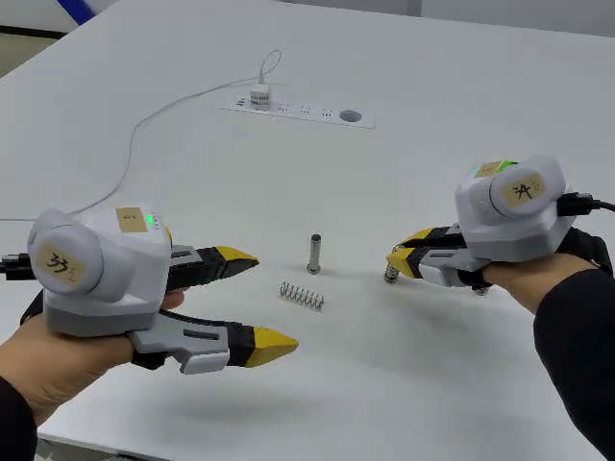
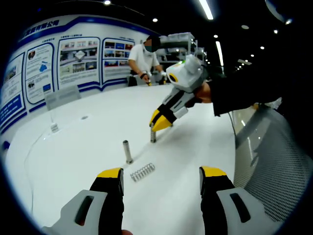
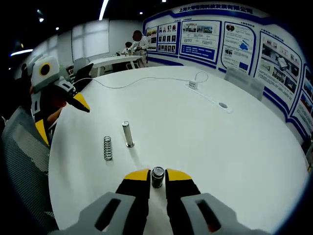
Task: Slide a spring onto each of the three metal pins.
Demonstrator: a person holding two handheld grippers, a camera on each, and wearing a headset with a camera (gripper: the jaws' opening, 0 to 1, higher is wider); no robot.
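**Left gripper** (image 1: pixel 277 300): you hold it low at 8 o'clock of the table (image 1: pixel 432 384) in the head view. Its jaws stand wide apart with nothing between them. In its own view (image 2: pixel 161 172) the yellow tips frame the spring from either side without touching it.

**Right gripper** (image 1: pixel 394 261): at 3 o'clock in the head view, with its jaws closed on the held pin (image 1: pixel 390 276). In its own view (image 3: pixel 157 175) the tips pinch the pin's top (image 3: pixel 157 172). The shaft looks ribbed, as if coiled, but it is too small to be sure.

**Free pin** (image 1: pixel 314 254): stands upright and alone at the table's centre, well apart from both tools.

**Spring** (image 1: pixel 301 296): lies flat on the table at 6 o'clock of the free pin, just beside it and not touching.

**Power strip** (image 1: pixel 298 109): at 12 o'clock of the free pin, far across the table. A white cable (image 1: pixel 144 120) runs from it toward 9 o'clock.
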